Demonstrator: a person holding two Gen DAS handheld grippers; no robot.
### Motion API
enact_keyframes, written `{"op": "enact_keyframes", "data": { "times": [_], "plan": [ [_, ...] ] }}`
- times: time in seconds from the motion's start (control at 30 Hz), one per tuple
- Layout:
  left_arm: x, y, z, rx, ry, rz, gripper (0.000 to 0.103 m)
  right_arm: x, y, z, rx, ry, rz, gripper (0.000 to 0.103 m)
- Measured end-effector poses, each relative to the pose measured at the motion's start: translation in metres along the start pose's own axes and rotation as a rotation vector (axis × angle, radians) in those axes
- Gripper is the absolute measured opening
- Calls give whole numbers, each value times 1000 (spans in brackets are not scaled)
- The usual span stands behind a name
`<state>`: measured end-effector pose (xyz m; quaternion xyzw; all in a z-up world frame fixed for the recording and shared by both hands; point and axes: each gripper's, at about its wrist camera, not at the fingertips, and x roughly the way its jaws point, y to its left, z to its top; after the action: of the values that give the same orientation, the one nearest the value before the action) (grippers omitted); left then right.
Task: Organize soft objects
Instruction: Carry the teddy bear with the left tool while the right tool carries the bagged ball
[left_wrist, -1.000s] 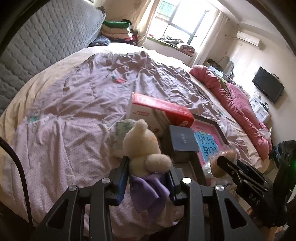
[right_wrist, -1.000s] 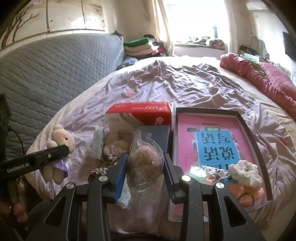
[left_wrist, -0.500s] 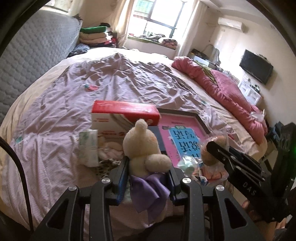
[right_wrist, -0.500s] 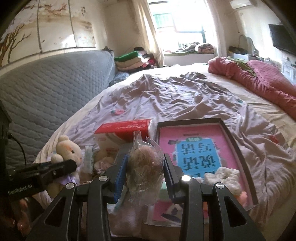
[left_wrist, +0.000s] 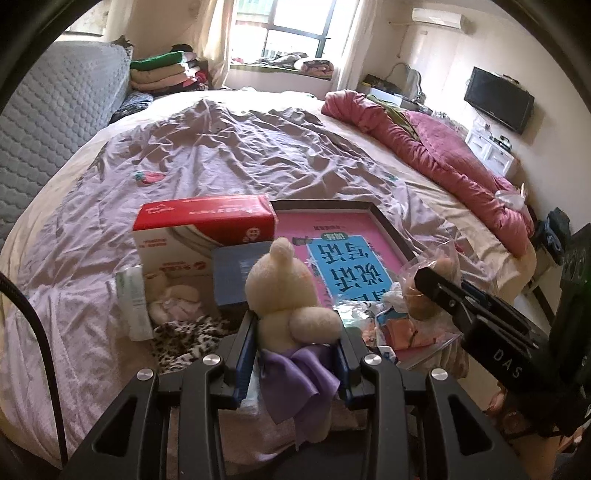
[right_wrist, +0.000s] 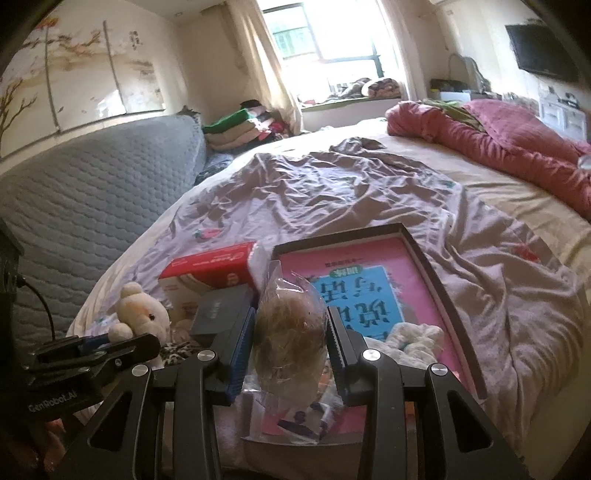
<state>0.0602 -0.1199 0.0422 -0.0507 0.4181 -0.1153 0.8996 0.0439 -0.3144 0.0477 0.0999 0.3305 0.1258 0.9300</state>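
My left gripper (left_wrist: 295, 328) is shut on a cream plush bear (left_wrist: 284, 291) with a purple bow and holds it above the bed's near edge. The bear also shows in the right wrist view (right_wrist: 142, 314). My right gripper (right_wrist: 291, 332) is shut on a brown fuzzy ball in a clear plastic bag (right_wrist: 288, 332), held above the near end of the dark shallow box (right_wrist: 436, 266) with a pink and blue book. A white scrunchie (right_wrist: 410, 339) lies in that box. A pale pink soft item (left_wrist: 177, 301) and a leopard-print cloth (left_wrist: 184, 336) lie by the red box.
A red and white carton (left_wrist: 199, 229) and a dark blue box (left_wrist: 232, 277) stand on the lilac sheet (left_wrist: 221, 162). A pink quilt (left_wrist: 443, 158) lies along the right side. A grey quilted headboard (right_wrist: 92, 192) is on the left. Folded clothes (left_wrist: 166, 70) are stacked far back.
Both grippers have lifted and turned right with their objects still held, so the boxes now sit lower and more centred in view.
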Motion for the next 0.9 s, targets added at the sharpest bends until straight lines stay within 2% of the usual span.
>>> {"op": "enact_keyframes", "data": {
  "times": [0.43,0.73,0.9],
  "plan": [
    [33,-40,0,91,59,5,37,-4,-42,-5,66,13,-33,39],
    [54,-64,-13,128,133,-61,37,-5,-61,-9,93,31,-45,40],
    [72,-69,-23,145,175,-38,37,-3,-64,-11,90,46,-34,40]
  ]
}}
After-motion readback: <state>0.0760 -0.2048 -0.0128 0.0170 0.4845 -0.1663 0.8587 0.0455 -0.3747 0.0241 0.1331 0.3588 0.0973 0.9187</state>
